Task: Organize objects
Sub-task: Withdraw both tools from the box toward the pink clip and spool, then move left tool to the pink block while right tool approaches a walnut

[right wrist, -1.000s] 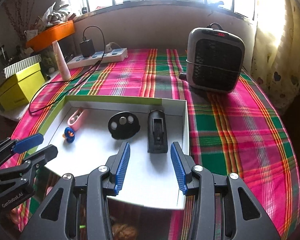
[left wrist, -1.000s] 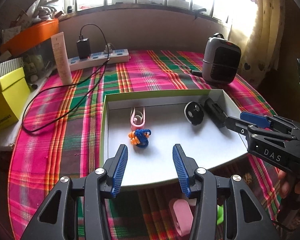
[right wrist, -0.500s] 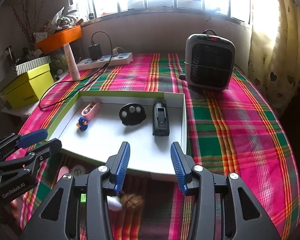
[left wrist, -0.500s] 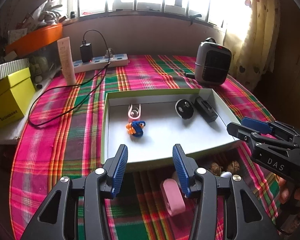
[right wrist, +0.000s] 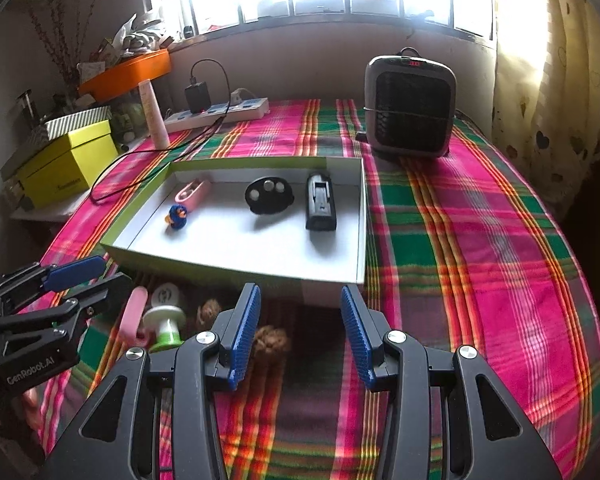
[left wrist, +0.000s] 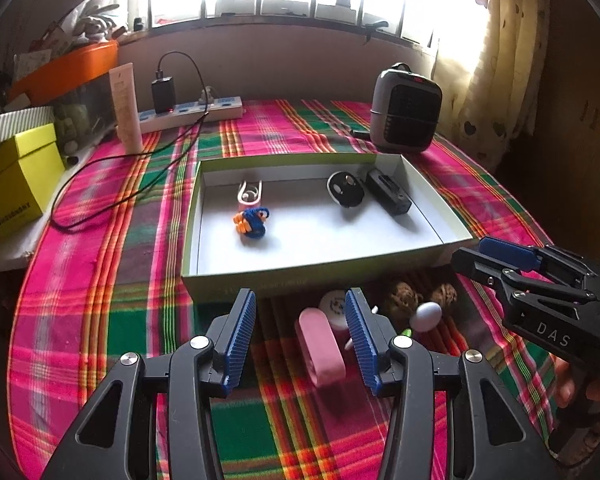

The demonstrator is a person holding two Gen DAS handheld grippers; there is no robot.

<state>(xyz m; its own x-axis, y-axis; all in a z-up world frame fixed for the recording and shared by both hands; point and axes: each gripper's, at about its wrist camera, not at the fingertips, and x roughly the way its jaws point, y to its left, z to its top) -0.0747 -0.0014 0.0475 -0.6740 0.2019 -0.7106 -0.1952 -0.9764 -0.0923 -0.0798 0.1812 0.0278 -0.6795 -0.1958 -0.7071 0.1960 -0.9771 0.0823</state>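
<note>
Two grippers, left gripper (left wrist: 300, 336) and right gripper (right wrist: 298, 334), hover with jaws parted and empty. Four items lie in the white tray (right wrist: 236, 254) on the desk. A pink case (left wrist: 320, 346), two walnuts (left wrist: 400, 294) and a white egg (left wrist: 427, 315) sit just before it.

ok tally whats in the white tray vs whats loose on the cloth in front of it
in the tray: 4 (pink clip, blue and orange toy, round black disc, black block)
loose in front: 5 (pink oval, white and green spool, 2 brown balls, pale egg)
total: 9

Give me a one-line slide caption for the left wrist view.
Open left hand-held gripper above a pink case, with the half-filled tray just beyond on the plaid tablecloth.
</note>
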